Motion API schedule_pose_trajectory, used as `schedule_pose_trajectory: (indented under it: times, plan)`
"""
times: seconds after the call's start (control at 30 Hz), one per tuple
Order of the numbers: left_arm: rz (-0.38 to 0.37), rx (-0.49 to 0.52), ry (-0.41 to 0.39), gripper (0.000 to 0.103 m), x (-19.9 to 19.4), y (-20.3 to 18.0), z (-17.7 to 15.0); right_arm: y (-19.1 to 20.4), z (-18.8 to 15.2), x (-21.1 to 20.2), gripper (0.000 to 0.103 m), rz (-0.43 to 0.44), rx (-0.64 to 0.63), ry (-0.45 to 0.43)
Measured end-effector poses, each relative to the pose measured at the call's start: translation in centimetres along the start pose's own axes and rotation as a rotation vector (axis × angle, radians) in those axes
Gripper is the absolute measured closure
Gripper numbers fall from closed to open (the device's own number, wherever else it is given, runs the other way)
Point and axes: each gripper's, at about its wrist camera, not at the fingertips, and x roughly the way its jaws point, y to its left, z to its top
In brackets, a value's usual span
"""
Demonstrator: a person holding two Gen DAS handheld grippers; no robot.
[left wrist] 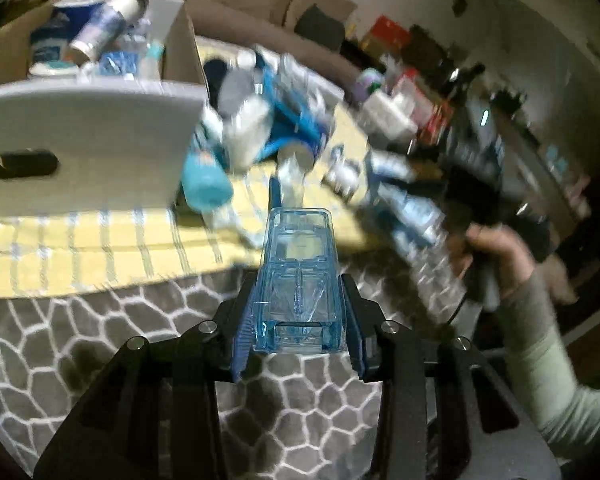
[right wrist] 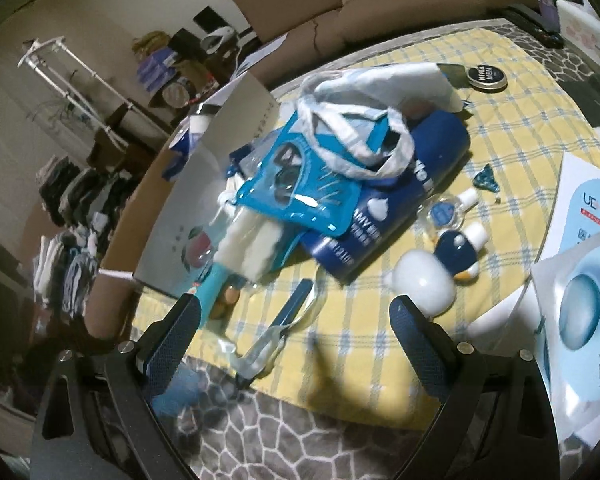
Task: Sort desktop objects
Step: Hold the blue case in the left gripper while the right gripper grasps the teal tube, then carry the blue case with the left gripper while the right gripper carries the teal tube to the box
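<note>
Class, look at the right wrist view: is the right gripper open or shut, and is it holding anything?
Open and empty: the right gripper has its fingers spread wide above the yellow checked cloth, nothing between them.

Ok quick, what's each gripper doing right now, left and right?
Left gripper: shut on the clear blue plastic case.
Right gripper: open, holding nothing.

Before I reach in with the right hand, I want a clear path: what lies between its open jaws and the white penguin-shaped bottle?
In the right wrist view, only bare yellow checked cloth lies before the white bottle; the blue tweezers sit off to the left.
</note>
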Motion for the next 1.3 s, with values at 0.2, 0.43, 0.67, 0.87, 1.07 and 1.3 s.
schedule_pose_trajectory:
  times: [0.2, 0.43, 0.67, 0.87, 1.07, 1.3]
  plan:
    - [0.001, -0.016, -0.127, 0.067, -5.8, 0.7, 2.7, 1.8, -1.7, 0.7, 0.005, -0.032, -0.014, -0.002]
    - [0.003, -0.096, -0.22, 0.067, -10.1, 4.0, 3.4, 7.7, -2.9, 4.7, 0.007, -0.031, -0.087, 0.003]
    - [-0.012, -0.162, -0.255, 0.066, -12.0, 7.8, 2.3, 8.2, -2.5, 11.5, 0.026, 0.085, 0.104, 0.068]
    - [-0.027, -0.203, -0.278, 0.066, -12.9, 10.2, 1.8, 3.9, -3.0, 13.4, 0.063, 0.282, 0.33, 0.075]
    - [-0.032, -0.231, -0.293, 0.066, -13.6, 11.1, 1.2, 2.8, -3.9, 13.3, 0.07, 0.392, 0.397, 0.085]
    - [-0.047, -0.23, -0.311, 0.066, -14.4, 11.1, 1.3, 3.1, -5.9, 9.4, 0.07, 0.46, 0.412, 0.053]
